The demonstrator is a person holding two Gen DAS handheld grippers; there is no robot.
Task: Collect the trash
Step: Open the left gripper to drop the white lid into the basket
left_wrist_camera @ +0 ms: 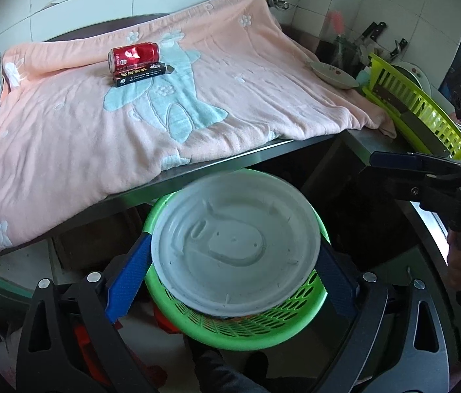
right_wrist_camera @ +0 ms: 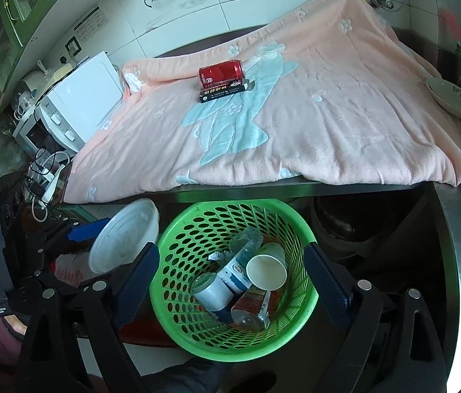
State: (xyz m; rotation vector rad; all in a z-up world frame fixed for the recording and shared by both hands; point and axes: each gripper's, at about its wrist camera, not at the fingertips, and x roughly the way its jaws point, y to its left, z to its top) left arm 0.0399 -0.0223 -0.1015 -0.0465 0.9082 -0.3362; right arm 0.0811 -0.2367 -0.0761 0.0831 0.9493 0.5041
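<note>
Pink towel-covered counter (right_wrist_camera: 345, 137): red drink can (right_wrist_camera: 220, 71) and black flat carton (right_wrist_camera: 222, 91) remain. Green perforated plastic basket (right_wrist_camera: 204, 337) below already holds bottles and a paper cup (right_wrist_camera: 266, 270). Left gripper (left_wrist_camera: 233, 263) clamps white round foam lid (left_wrist_camera: 235, 242) above it; right gripper (right_wrist_camera: 232, 276) open, empty.

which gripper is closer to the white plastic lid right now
Left. The left gripper holds the white plastic lid between its jaws above the green basket. The right gripper hangs open over the basket, with the lid off to its left.
</note>
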